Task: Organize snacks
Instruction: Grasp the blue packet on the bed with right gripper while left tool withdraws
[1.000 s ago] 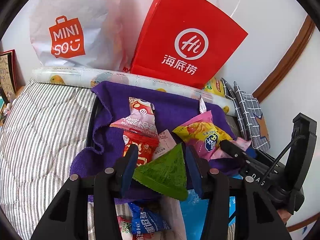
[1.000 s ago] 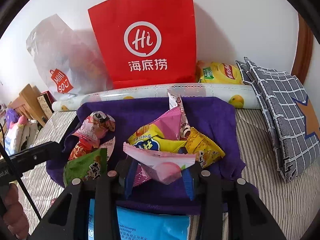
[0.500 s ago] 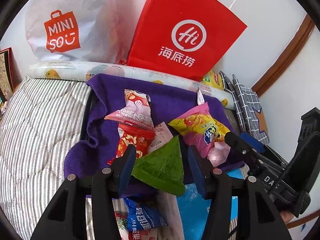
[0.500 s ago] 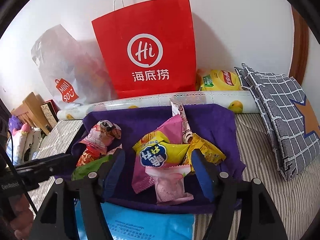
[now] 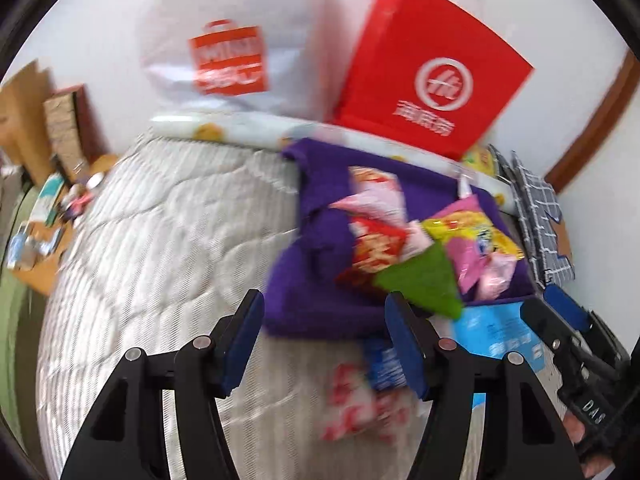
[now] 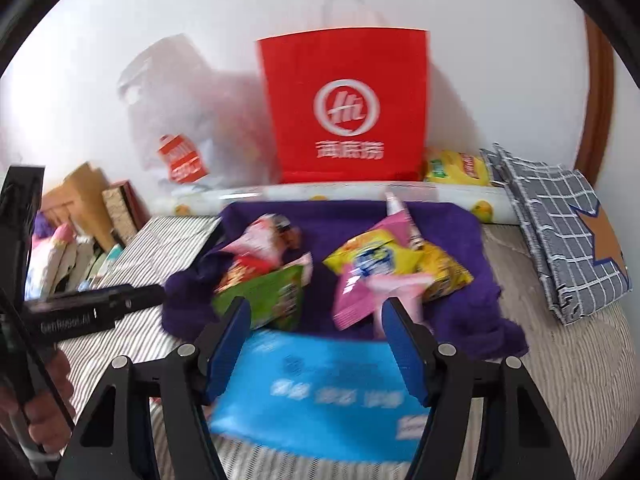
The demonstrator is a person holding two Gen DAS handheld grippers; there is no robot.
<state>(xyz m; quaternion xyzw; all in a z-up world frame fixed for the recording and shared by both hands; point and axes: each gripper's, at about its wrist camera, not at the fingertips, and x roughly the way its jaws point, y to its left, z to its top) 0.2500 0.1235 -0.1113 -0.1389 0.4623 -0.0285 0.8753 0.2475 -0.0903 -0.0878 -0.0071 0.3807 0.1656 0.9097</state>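
Observation:
A purple towel (image 5: 316, 304) on the striped bed holds a pile of snack packets. A green packet (image 5: 424, 280) lies at its near edge beside a red one (image 5: 376, 248). A pink packet (image 6: 400, 284) rests against a yellow one (image 6: 376, 256). My left gripper (image 5: 322, 322) hangs over the towel's left corner; its jaws are opening and nothing is between them. My right gripper (image 6: 316, 316) hovers above a big blue packet (image 6: 320, 392) in front of the towel. Its jaws are closing a little, also with nothing between them. The picture is blurred by motion.
A red paper bag (image 6: 348, 108) and a white plastic bag (image 5: 232, 52) lean on the wall behind a rolled mat (image 6: 440, 196). Checked grey cloth bags (image 6: 560, 224) and a yellow chip bag (image 6: 456, 166) lie at the right. Boxes and clutter (image 5: 48, 184) stand left of the bed.
The left gripper let go of the green packet and swung left. The right gripper released the pink packet onto the pile and drew back. Both jaws stand wider than a second ago.

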